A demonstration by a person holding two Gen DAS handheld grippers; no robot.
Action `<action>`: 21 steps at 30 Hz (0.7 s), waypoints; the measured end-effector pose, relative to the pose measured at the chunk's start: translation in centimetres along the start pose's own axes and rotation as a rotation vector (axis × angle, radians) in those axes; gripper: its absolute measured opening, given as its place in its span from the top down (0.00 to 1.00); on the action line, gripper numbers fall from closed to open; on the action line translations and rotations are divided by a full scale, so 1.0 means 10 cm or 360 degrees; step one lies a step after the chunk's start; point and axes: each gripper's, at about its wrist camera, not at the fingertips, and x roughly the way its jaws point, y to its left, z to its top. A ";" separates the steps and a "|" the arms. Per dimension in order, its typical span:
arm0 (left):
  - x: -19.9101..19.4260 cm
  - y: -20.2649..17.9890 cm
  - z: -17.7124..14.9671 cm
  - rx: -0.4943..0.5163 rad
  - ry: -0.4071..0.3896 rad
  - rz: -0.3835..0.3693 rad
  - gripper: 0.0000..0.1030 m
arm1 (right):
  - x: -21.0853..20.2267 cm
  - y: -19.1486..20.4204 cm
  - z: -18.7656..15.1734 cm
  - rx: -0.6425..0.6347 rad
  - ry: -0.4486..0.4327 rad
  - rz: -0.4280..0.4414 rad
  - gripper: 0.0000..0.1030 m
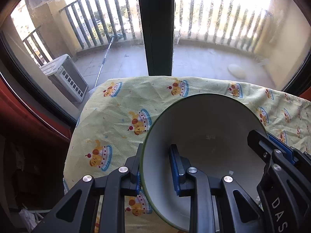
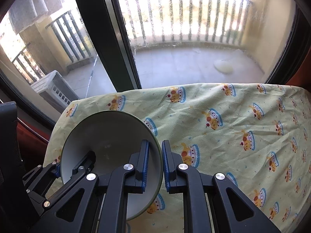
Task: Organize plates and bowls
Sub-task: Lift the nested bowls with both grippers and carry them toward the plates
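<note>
While it sits low in both pictures, the round white bowl with a thin green rim (image 1: 204, 128) (image 2: 108, 134) rests on the pale yellow cloth with little cake pictures (image 1: 116, 112) (image 2: 223, 132). The left gripper (image 1: 155, 167) has its two black fingers with blue pads squeezed onto the bowl's left wall, one finger inside and one outside. The right gripper (image 2: 155, 163) pinches the bowl's right wall the same way, almost fully closed on the thin edge. In the left wrist view, the right gripper (image 1: 272, 147) pokes in from the lower right. In the right wrist view, the left gripper (image 2: 58, 168) shows at the lower left. Behind the cloth, in the upper part of each picture, a big dusty window with a dark frame (image 1: 157, 27) (image 2: 108, 38) looks onto a balcony with railings (image 1: 213, 19) (image 2: 184, 15).
</note>
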 end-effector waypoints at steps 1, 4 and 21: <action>-0.02 -0.01 -0.02 0.0000 -0.0002 -0.0001 0.78 | -0.02 -0.01 -0.02 -0.0001 0.0003 -0.0002 0.84; -0.11 -0.05 -0.11 0.0002 -0.0007 -0.0006 0.78 | -0.09 -0.05 -0.07 -0.0023 0.0007 -0.0013 0.84; -0.81 -0.48 -0.50 0.0043 -0.0050 -0.0021 0.78 | -0.85 -0.50 -0.44 0.0035 -0.0036 -0.0021 0.84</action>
